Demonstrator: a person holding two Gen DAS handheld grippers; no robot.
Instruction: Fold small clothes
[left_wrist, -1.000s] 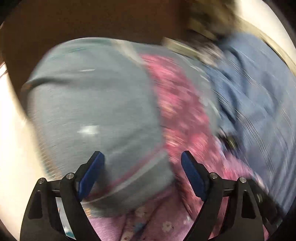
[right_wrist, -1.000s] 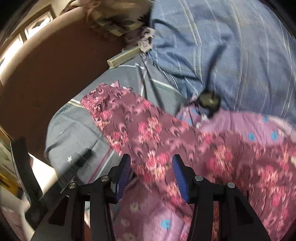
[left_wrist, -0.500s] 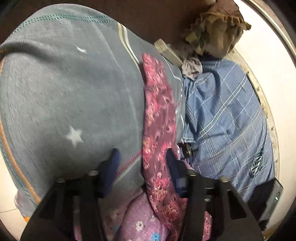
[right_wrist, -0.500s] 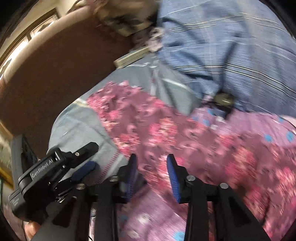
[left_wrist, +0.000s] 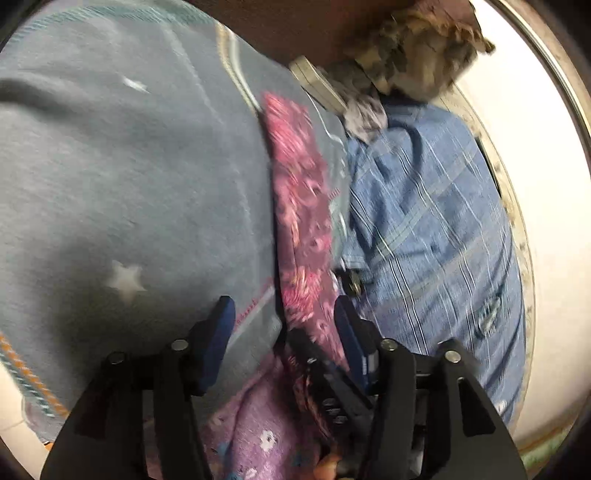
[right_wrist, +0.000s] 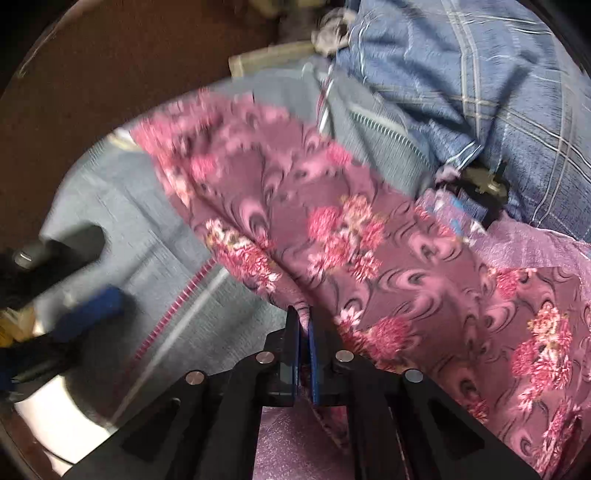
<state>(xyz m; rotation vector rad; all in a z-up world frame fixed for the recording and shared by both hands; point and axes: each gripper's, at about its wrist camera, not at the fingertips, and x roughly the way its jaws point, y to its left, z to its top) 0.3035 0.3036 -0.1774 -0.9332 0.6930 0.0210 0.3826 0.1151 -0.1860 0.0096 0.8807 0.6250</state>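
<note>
Right wrist: right gripper (right_wrist: 303, 334), gaping a second ago, now clamped on floral cloth (right_wrist: 369, 236) edge; fold can start. Left gripper (left_wrist: 282, 325) opening, grasping nothing.

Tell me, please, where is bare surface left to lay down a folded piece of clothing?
The only bare patch is the dark brown surface beyond the grey star-printed garment and left of the crumpled beige cloth. Elsewhere it is crowded: the pink floral cloth, blue checked shirt and lilac flowered fabric overlap one another.
</note>
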